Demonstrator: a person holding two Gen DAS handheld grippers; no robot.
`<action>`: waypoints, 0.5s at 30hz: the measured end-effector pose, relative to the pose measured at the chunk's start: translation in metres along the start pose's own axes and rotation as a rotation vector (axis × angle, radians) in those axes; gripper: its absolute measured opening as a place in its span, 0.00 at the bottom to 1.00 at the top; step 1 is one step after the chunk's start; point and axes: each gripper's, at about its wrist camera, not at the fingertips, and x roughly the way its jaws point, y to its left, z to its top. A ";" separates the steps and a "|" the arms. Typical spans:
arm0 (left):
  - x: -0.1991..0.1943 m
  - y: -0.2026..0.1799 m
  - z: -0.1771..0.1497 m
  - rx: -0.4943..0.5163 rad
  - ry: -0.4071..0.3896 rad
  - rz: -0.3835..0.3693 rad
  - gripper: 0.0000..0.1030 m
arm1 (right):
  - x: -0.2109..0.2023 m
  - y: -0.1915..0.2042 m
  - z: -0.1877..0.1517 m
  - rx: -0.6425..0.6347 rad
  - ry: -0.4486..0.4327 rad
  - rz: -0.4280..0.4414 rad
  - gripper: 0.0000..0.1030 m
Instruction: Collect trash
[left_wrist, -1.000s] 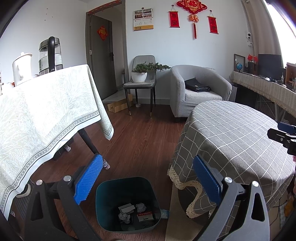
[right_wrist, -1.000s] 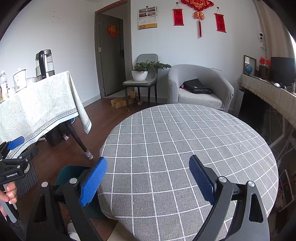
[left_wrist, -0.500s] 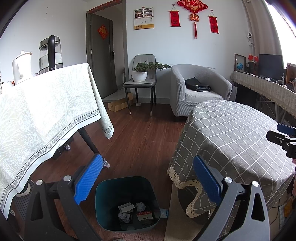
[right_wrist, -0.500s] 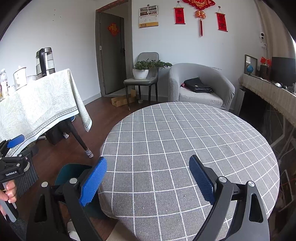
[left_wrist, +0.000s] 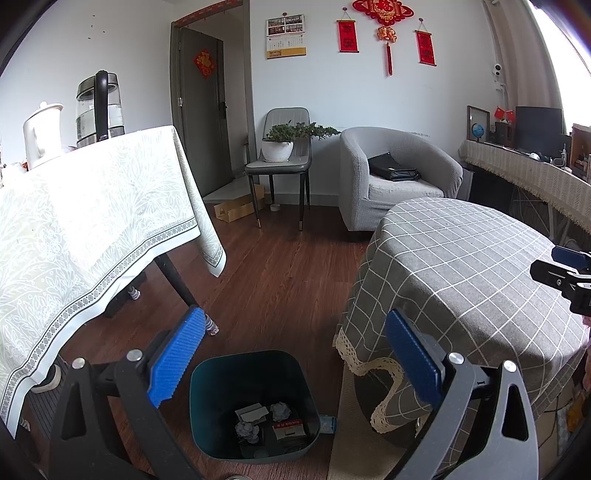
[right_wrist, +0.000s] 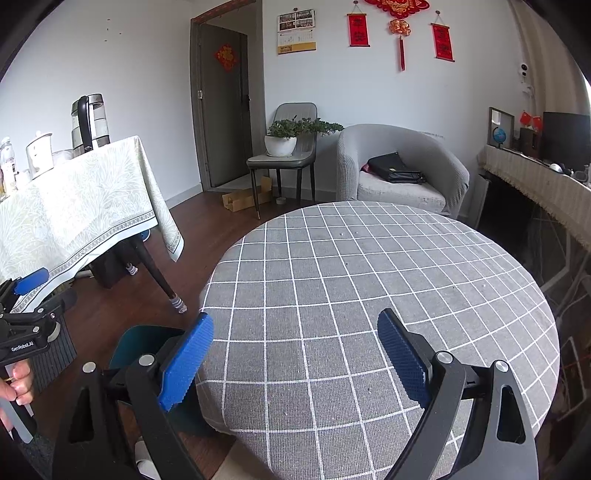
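Note:
A dark teal trash bin (left_wrist: 255, 402) stands on the wooden floor beside the round table. It holds crumpled paper balls (left_wrist: 279, 410), a paper scrap and a small red-labelled box (left_wrist: 289, 428). My left gripper (left_wrist: 295, 354) is open and empty, held above the bin. My right gripper (right_wrist: 295, 350) is open and empty over the round table with the grey checked cloth (right_wrist: 369, 280). The bin's rim (right_wrist: 142, 338) shows partly behind the right gripper's left finger.
A table with a pale patterned cloth (left_wrist: 81, 221) stands at the left with a kettle (left_wrist: 99, 107) on it. A chair with a potted plant (left_wrist: 282, 144), a grey armchair (left_wrist: 399, 173) and a side counter (left_wrist: 524, 173) line the back.
The left wrist view has shifted slightly, so the bin sits a little lower in frame. Both grippers stay open and empty.

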 end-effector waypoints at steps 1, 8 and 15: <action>0.000 0.000 0.000 -0.001 0.001 -0.001 0.97 | 0.000 0.000 0.000 0.000 0.000 -0.001 0.88; 0.000 0.000 -0.002 0.000 0.002 0.002 0.97 | 0.000 0.000 0.000 0.000 0.000 -0.001 0.88; 0.001 0.001 -0.002 0.001 0.002 0.000 0.97 | 0.001 0.001 -0.002 -0.002 0.001 0.001 0.88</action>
